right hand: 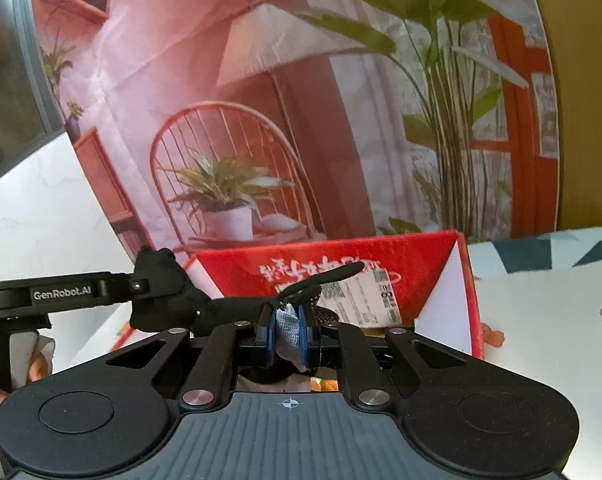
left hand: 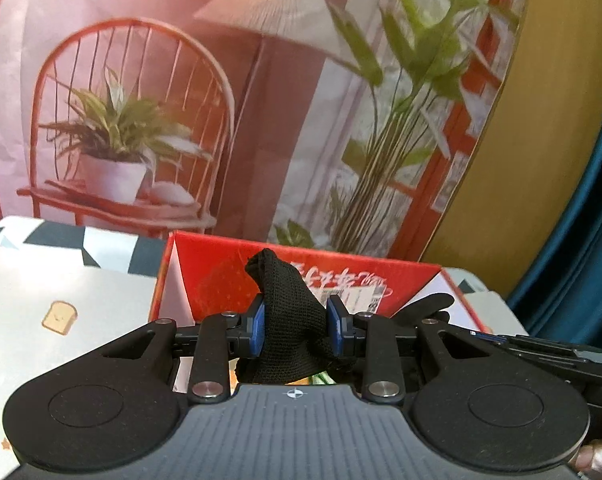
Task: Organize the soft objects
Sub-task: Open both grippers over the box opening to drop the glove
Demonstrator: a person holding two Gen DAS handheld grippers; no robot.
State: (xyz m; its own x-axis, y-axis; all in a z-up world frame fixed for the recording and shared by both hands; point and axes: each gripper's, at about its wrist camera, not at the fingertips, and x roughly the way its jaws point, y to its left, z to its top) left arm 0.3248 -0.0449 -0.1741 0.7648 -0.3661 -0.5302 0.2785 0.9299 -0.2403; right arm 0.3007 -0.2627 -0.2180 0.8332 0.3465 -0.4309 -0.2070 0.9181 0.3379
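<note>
I have the black knit glove (left hand: 291,320) pinched between both tools: my left gripper (left hand: 295,322) is clamped on its bunched body, and my right gripper (right hand: 289,334) is nearly closed on its grey cuff edge (right hand: 289,330), so the glove stretches between them in front of the open red box (right hand: 381,264). The box stands on the patterned tablecloth (left hand: 61,292), with a printed backdrop (left hand: 181,80) of a chair, lamp and plants just behind it, and a label (right hand: 365,292) on its inner wall.
</note>
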